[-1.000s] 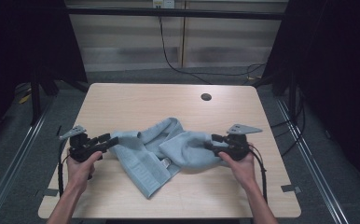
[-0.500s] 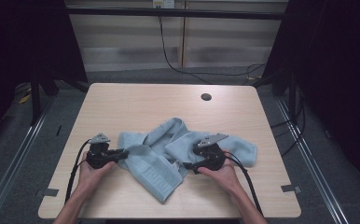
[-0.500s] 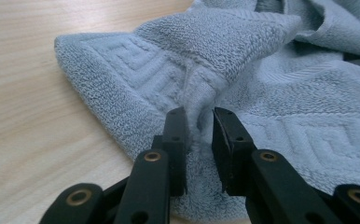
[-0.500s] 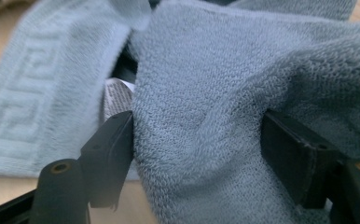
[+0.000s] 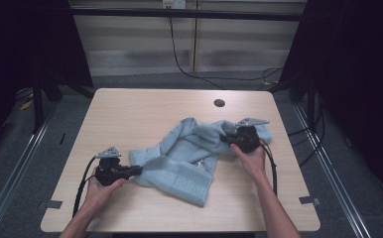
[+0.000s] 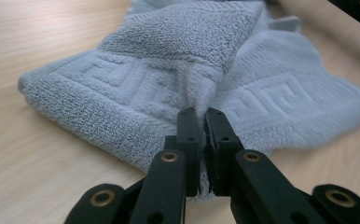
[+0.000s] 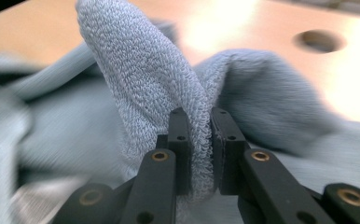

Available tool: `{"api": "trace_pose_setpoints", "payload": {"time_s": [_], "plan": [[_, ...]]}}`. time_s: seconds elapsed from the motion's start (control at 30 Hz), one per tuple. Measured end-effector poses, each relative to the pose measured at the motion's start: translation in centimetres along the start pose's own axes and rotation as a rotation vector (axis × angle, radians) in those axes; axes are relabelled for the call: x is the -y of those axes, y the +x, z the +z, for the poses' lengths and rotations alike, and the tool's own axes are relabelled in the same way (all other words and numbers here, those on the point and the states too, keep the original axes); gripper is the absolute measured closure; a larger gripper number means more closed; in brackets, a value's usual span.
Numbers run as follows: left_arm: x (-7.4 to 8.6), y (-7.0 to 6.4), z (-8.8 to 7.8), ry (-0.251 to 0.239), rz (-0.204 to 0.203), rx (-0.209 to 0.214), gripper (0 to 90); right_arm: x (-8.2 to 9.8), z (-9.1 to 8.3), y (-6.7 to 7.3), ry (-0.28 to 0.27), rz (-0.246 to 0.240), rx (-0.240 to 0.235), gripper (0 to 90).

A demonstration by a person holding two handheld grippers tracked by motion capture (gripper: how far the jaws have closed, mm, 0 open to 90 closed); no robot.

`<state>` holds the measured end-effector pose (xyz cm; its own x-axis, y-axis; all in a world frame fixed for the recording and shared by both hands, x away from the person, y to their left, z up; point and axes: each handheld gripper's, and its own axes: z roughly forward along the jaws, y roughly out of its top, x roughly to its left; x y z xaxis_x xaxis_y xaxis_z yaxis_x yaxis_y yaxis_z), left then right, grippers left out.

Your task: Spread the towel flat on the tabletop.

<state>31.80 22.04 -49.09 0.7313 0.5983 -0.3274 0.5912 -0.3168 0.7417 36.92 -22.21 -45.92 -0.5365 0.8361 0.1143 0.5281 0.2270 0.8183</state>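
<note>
A light blue towel (image 5: 189, 158) with a key-pattern border lies rumpled on the middle of the wooden table (image 5: 145, 114). At its left edge, my left gripper (image 5: 136, 171) lies low and is shut on a fold of the towel (image 6: 169, 93); the left gripper's (image 6: 202, 117) pads pinch the cloth. By the towel's far right end, my right gripper (image 5: 227, 140) has just been closing. Its jaws clamp a raised ridge of the towel (image 7: 145, 79), and cloth fills the gap at the right gripper (image 7: 201, 119).
A round cable hole (image 5: 219, 103) (image 7: 318, 41) sits in the table near its far edge. Black frame posts (image 5: 38, 99) stand to both sides, and cables (image 5: 189, 69) trail on the floor behind. Bare tabletop lies to the left and along the front edge.
The right gripper has moved right and away from the person with the towel's end, pulling it up into a ridge. The left gripper has shifted slightly toward the front and its jaws have shut.
</note>
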Motion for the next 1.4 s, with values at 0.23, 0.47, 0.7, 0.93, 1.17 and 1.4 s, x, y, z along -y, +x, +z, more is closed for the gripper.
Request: {"api": "trace_pose_setpoints", "payload": {"time_s": [0.23,0.47,0.7,0.93,1.17,1.4], "plan": [[1.0,-3.0,0.9,0.088,0.072,0.083,85.4,0.0,1.1,-2.8,0.05,0.042,0.073,72.1],[0.0,-4.1,0.0,0.022,0.104,0.147,64.5,0.7,-0.5,0.2,0.016,-0.014,0.014,50.1],[-2.6,-1.6,-0.5,-0.084,0.041,0.04,57.9,3.1,-3.6,3.7,0.042,-0.066,-0.136,53.3],[-2.1,0.6,2.5,-0.004,0.02,-0.008,58.4,5.8,-2.5,4.2,0.095,-0.005,-0.274,55.0],[-1.0,0.3,3.3,0.052,0.087,-0.023,64.0,7.0,-1.1,4.8,0.175,-0.077,-0.264,50.4],[0.0,-0.3,2.2,0.082,0.109,-0.022,73.9,7.2,-1.1,5.1,0.168,-0.128,-0.262,74.9]]}}
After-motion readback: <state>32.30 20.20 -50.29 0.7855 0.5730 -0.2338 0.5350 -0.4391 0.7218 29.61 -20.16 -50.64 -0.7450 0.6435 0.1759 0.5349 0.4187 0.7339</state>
